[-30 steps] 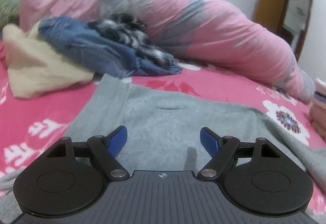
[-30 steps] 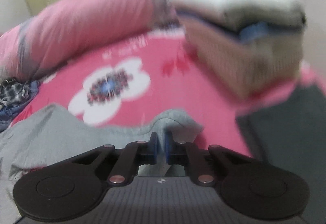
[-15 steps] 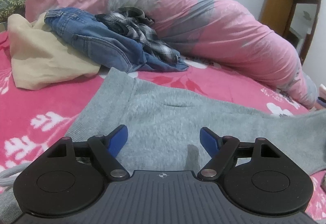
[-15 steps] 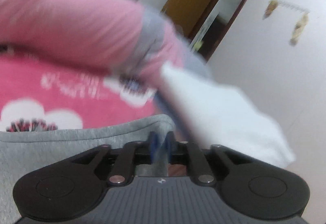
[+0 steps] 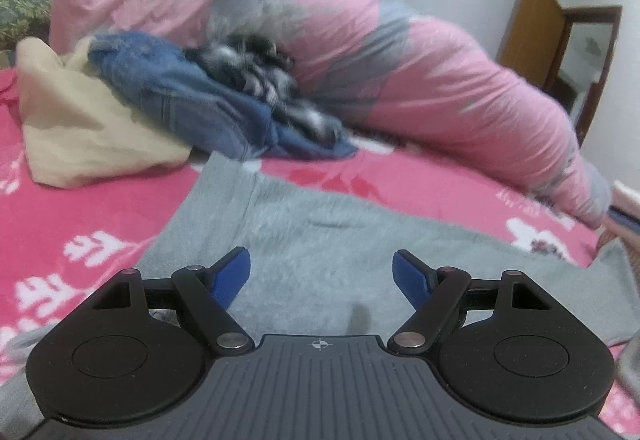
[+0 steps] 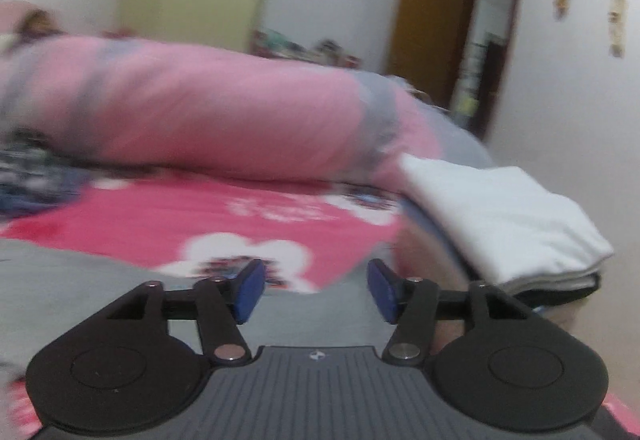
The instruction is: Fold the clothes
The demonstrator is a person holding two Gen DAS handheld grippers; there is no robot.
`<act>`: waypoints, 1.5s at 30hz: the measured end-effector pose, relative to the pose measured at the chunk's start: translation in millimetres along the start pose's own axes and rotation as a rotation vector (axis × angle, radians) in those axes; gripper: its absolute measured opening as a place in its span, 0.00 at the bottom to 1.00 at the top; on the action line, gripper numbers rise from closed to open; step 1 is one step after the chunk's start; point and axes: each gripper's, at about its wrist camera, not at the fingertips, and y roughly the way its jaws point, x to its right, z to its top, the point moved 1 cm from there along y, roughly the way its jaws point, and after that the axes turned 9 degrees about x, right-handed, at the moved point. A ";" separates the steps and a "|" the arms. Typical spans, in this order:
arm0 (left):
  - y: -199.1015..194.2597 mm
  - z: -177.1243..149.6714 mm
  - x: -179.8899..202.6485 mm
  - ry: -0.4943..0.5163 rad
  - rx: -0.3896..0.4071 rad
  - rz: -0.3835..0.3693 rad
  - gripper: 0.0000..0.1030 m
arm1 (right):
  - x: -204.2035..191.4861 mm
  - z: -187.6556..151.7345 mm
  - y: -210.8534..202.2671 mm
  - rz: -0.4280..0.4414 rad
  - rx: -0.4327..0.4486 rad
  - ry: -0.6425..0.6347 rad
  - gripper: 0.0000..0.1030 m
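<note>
A grey sweater [image 5: 320, 236] lies spread flat on the pink flowered bed sheet [image 5: 80, 216]. My left gripper [image 5: 322, 274] hovers open just above its middle, nothing between the blue pads. In the right wrist view the same grey sweater [image 6: 68, 280] shows at the lower left and under the tool. My right gripper [image 6: 314, 290] is open over its edge and holds nothing. Both views are blurred by motion.
A heap of jeans [image 5: 180, 96], a checked shirt [image 5: 264, 80] and a cream garment [image 5: 76, 128] sits at the back left. A pink and grey duvet [image 5: 360, 52] runs along the far side. A stack of folded clothes topped in white [image 6: 500, 216] stands at right.
My right gripper was shut on the sweater's edge and is now open, with the cloth let go. The left gripper stayed open and shifted only slightly.
</note>
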 end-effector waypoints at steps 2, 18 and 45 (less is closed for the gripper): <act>-21.2 1.6 8.4 -0.048 -0.017 -0.036 0.77 | -14.2 3.9 -27.9 0.067 0.014 -0.012 0.64; -198.0 -50.5 -34.8 -0.148 0.026 0.018 0.78 | -213.0 3.7 -46.1 0.747 -0.207 0.172 0.64; -241.8 -69.3 -128.3 -0.304 0.170 0.235 0.77 | -611.7 -77.5 -60.9 1.171 -0.578 -0.384 0.95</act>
